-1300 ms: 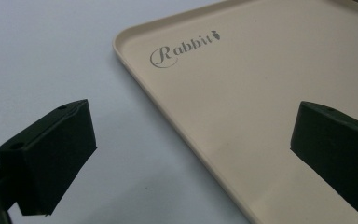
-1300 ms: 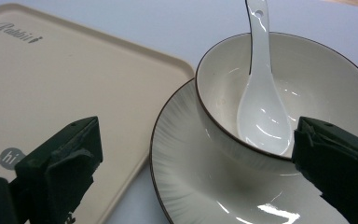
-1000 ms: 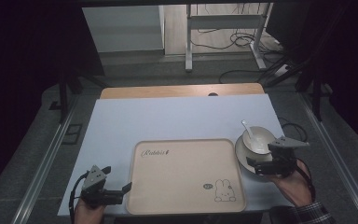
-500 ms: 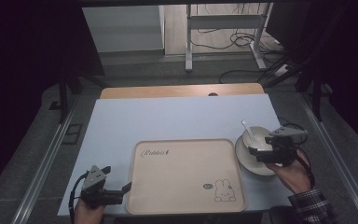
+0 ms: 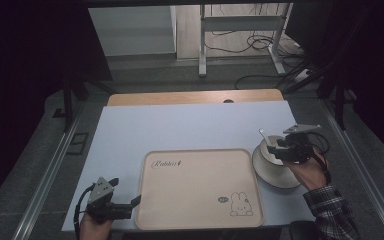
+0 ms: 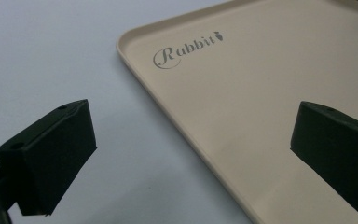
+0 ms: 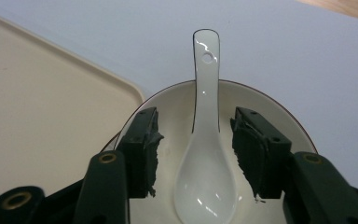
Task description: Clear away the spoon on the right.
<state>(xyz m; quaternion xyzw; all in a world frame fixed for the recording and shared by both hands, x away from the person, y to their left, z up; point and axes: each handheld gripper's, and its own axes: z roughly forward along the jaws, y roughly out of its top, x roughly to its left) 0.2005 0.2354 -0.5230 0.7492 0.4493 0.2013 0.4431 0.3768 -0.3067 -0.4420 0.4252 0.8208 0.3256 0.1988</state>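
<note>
The right gripper is straddling, jaws apart, the white spoon lying in the bowl at the tray's three o'clock, not yet gripping. The left gripper is waiting wide open, empty, at the tray's eight o'clock on the bench.

— Where was the white spoon?
— It lay in the white bowl, right between the right gripper's two spread jaws. Neither jaw touched it. Its handle stuck out past the bowl's far rim.
— And the bowl?
— It sat on a plate, under that gripper.
— And the tan tray?
— It lay flat, with its near edge between the left gripper's wide jaws.
</note>
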